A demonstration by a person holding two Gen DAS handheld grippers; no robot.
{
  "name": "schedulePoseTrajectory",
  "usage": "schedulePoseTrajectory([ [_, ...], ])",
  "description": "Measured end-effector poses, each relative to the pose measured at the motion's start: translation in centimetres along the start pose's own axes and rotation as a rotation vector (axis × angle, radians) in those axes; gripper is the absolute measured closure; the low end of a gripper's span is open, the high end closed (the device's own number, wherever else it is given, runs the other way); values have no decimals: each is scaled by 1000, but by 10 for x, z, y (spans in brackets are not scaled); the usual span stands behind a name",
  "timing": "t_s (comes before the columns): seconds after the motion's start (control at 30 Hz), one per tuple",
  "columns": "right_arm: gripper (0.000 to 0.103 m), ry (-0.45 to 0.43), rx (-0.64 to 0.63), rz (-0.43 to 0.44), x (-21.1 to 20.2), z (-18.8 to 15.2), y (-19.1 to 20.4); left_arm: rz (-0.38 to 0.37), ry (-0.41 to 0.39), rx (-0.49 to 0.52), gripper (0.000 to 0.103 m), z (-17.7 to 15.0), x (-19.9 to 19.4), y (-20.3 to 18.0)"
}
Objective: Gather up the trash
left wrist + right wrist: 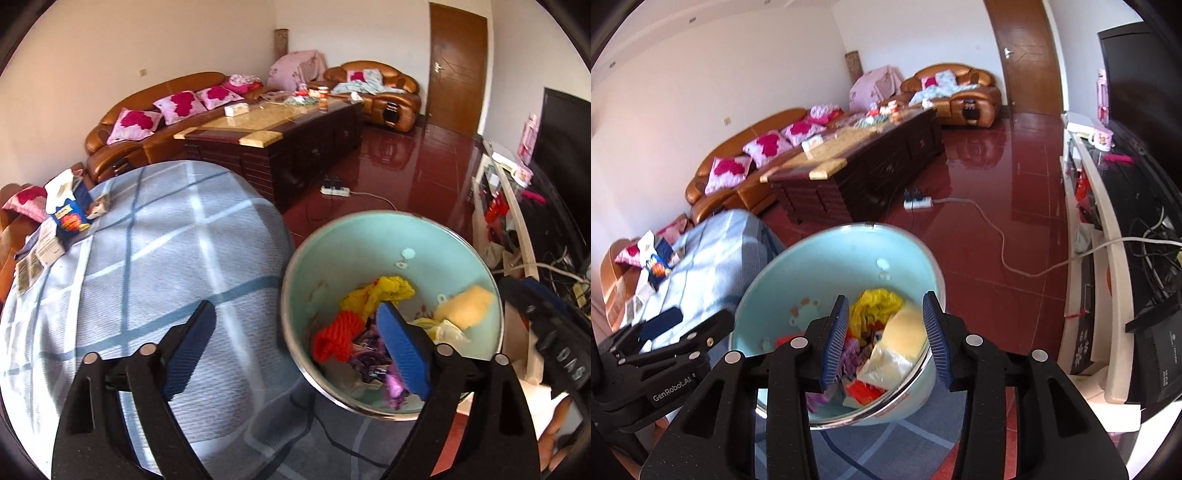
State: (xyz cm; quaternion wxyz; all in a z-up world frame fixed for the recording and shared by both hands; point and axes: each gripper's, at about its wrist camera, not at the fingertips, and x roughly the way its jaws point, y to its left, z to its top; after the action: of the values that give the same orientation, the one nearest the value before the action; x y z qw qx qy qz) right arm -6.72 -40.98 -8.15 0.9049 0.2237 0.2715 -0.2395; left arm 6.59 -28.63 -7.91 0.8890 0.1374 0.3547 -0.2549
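— While both tools hang by the bin (846,266), what is left to pick up?

— Judging by the views, the blue carton (70,218) and the paper scraps (40,251) at the far corner of the checked cloth (166,251). From the bin they lie well away, across the cloth toward the sofa side.

— Which hand is nearer?

— The left gripper (295,343). It sits over the cloth just beside the bin, one pad above the fabric and the other over the bin's rim, fingers spread wide with nothing between them. The carton lies ahead of it and to its left.

— And the right gripper (888,338)?

— Directly above the bin's mouth, fingers parted moderately and empty, with the yellow wrapper (875,302) and other trash below. It is farther from the carton, the bin standing between.

— How does the carton lie?

— Upright or leaning, top flaps torn open; I cannot tell its long axis exactly at this distance. The left hand would probably need to reach forward across the cloth.
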Motion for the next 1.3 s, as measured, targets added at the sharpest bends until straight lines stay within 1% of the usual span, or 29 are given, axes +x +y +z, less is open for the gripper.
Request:
schedulePoseTrajectory([
  [0.07,57,-41,12,-5,-10,3,2,16,-11,-20,10,1,-5,11],
  [0.1,54,-60,12,-6,-14,4,4,24,-20,-29,9,1,-9,19],
  [0.13,48,-87,7,-2,-20,5,9,31,-25,-37,9,2,-11,24],
  [0.2,39,-124,-7,9,-29,6,19,49,-30,-70,7,3,-14,42],
  [0.23,36,-129,-16,13,-31,8,24,58,-30,-86,6,2,-16,52],
  [0.3,35,-127,-43,27,-31,8,38,75,-25,-123,6,1,-17,72],
  [0.4,35,-97,-88,50,-21,7,63,104,-8,-181,6,-4,-17,109],
  [0.5,35,-68,-87,76,-10,4,89,134,2,-243,6,-13,-19,150],
  [0.6,35,-40,-84,114,0,2,116,186,7,-306,6,-22,-21,193],
  [0.7,35,-21,-121,146,9,0,150,223,6,-348,6,-30,-24,223],
  [0.8,35,-11,-151,171,13,-7,176,241,5,-375,6,-38,-27,248],
  [0.9,35,16,-166,192,18,-17,195,260,-2,-379,6,-45,-29,261],
  [1.07,33,39,-207,187,15,-29,206,286,-21,-387,6,-55,-36,269],
  [1.2,27,29,-202,163,1,-32,193,271,-21,-374,6,-56,-41,259],
  [1.3,24,26,-203,135,-12,-33,178,233,-33,-349,6,-54,-48,240],
])
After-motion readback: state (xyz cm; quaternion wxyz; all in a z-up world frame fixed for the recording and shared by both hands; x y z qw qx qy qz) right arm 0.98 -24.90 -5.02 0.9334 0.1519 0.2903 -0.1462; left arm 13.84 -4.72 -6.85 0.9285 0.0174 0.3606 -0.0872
